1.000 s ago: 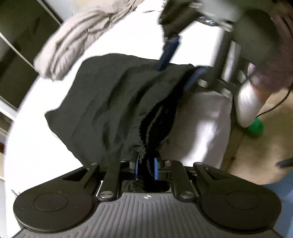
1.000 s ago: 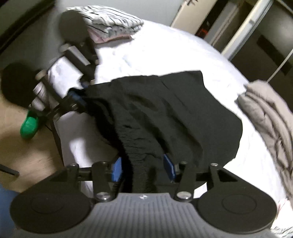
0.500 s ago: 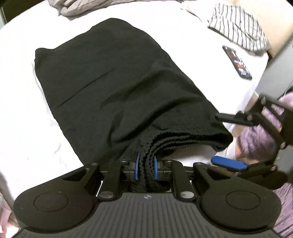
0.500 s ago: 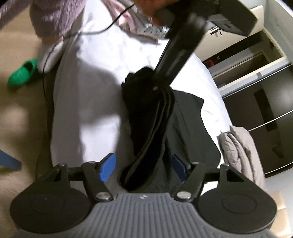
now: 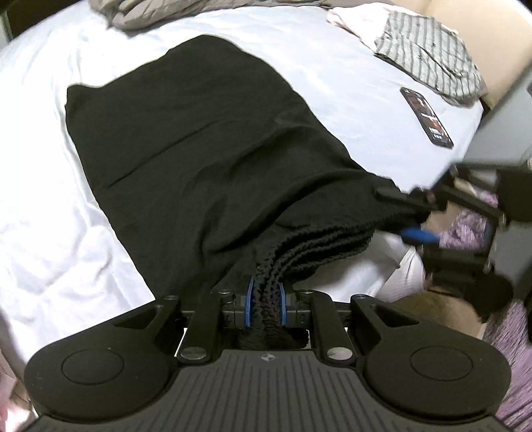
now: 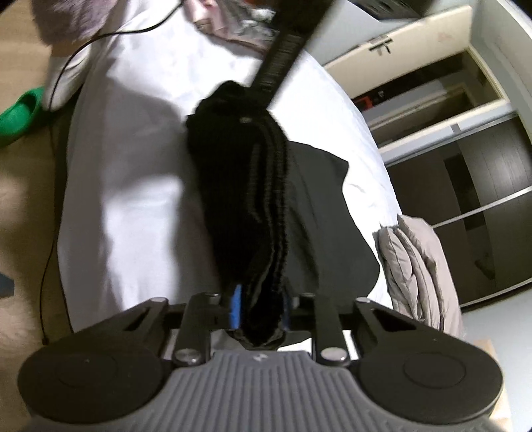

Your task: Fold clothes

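Note:
A black garment [image 5: 199, 149] lies spread on the white bed sheet [image 5: 50, 232], its ribbed waistband lifted at the near edge. My left gripper [image 5: 265, 305] is shut on one end of the bunched waistband. My right gripper [image 6: 261, 310] has the other end of the black garment [image 6: 252, 186] between its blue pads, and its jaws are closing onto it. In the left wrist view the right gripper [image 5: 409, 214] shows at the right, biting the waistband's corner. In the right wrist view the left gripper [image 6: 247, 114] reaches down into the far end of the band.
A grey garment [image 5: 149, 13] lies crumpled at the bed's far side, also the grey garment [image 6: 415, 266] by the wardrobe [image 6: 465, 149]. A striped garment [image 5: 429, 56] and a phone [image 5: 427, 116] lie to the right. A green slipper [image 6: 16, 116] and a cable [image 6: 66, 66] are beside the bed.
The right gripper's jaws, wide apart half a second ago around the waistband, have come together on it. The left gripper swung and rolled, keeping its grip, and the waistband now stretches between both grippers.

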Demonstrator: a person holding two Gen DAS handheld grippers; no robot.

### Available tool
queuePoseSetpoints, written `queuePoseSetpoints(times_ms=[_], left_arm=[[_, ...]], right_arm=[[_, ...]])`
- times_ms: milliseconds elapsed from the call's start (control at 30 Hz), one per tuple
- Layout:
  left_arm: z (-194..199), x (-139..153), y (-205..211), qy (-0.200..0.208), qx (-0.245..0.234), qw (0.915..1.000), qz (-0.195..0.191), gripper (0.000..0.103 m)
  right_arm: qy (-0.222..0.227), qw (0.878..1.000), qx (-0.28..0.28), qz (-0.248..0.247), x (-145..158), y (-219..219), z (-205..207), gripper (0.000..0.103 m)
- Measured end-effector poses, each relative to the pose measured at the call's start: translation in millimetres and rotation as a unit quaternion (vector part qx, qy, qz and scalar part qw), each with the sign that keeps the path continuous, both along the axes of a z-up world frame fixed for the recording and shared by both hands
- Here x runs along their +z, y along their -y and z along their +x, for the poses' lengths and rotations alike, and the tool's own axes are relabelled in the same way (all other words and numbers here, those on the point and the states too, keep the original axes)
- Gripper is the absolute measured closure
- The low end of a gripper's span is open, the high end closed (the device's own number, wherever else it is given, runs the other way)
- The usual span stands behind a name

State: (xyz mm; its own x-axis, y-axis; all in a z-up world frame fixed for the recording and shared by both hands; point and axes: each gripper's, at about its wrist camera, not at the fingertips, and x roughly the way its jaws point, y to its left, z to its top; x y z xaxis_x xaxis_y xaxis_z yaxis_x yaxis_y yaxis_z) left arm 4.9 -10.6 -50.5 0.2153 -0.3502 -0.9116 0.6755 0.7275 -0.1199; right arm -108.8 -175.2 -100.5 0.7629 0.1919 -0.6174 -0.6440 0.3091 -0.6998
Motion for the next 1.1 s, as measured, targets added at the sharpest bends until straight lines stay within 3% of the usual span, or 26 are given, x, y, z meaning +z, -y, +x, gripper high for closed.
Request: queuePoseSetpoints(times_ms=[100, 233, 400, 467, 533, 600, 667, 733, 867, 1000, 1033, 1100], left_arm=[[-18.9, 0.8, 6.1, 0.048, -0.038, 0.9979, 0.023, 0.09], [-46.9, -4.1, 16.5, 0.107, -0.09, 0.9886, 0.057, 0.084], [-85.1, -15.9, 31.2, 0.205, -0.135, 0.962, 0.12, 0.074], [-103.4, -26.0, 40.3, 0.261, -0.15, 0.9399, 0.16, 0.066], [-120.8, -39.2, 50.6, 0.316, -0.163, 0.9116, 0.207, 0.058], [-136.5, -54.5, 60.9, 0.36, -0.172, 0.8813, 0.254, 0.057], [-149.2, -67.4, 70.3, 0.391, -0.178, 0.8575, 0.284, 0.056], [-155.8, -78.6, 79.5, 0.41, -0.177, 0.8391, 0.31, 0.054], [-155.9, -87.6, 86.0, 0.418, -0.162, 0.8332, 0.325, 0.052], [-160.3, -96.3, 87.9, 0.429, -0.176, 0.8174, 0.342, 0.047], [-159.6, -98.0, 88.3, 0.426, -0.176, 0.8182, 0.344, 0.044], [-156.4, -99.6, 88.4, 0.41, -0.169, 0.828, 0.343, 0.04]], right_arm=[[-0.016, 0.999, -0.024, 0.034, 11.4, 5.4, 14.2, 0.085], [-0.05, 0.993, -0.055, 0.087, 24.5, 13.3, 36.9, 0.085], [-0.091, 0.984, -0.076, 0.133, 31.0, 19.3, 57.8, 0.085], [-0.103, 0.981, -0.081, 0.144, 31.2, 20.1, 63.3, 0.085], [-0.113, 0.978, -0.087, 0.154, 31.4, 20.8, 68.5, 0.085], [-0.122, 0.975, -0.09, 0.162, 32.0, 20.7, 71.7, 0.085], [-0.125, 0.974, -0.092, 0.164, 32.6, 19.9, 72.2, 0.085], [-0.127, 0.974, -0.094, 0.165, 32.5, 19.1, 72.8, 0.085], [-0.132, 0.972, -0.098, 0.17, 33.6, 20.2, 73.7, 0.085], [-0.134, 0.971, -0.099, 0.172, 32.6, 21.4, 73.2, 0.085], [-0.133, 0.971, -0.101, 0.172, 32.7, 21.8, 73.6, 0.085], [-0.132, 0.97, -0.104, 0.173, 33.1, 22.3, 74.4, 0.085]])
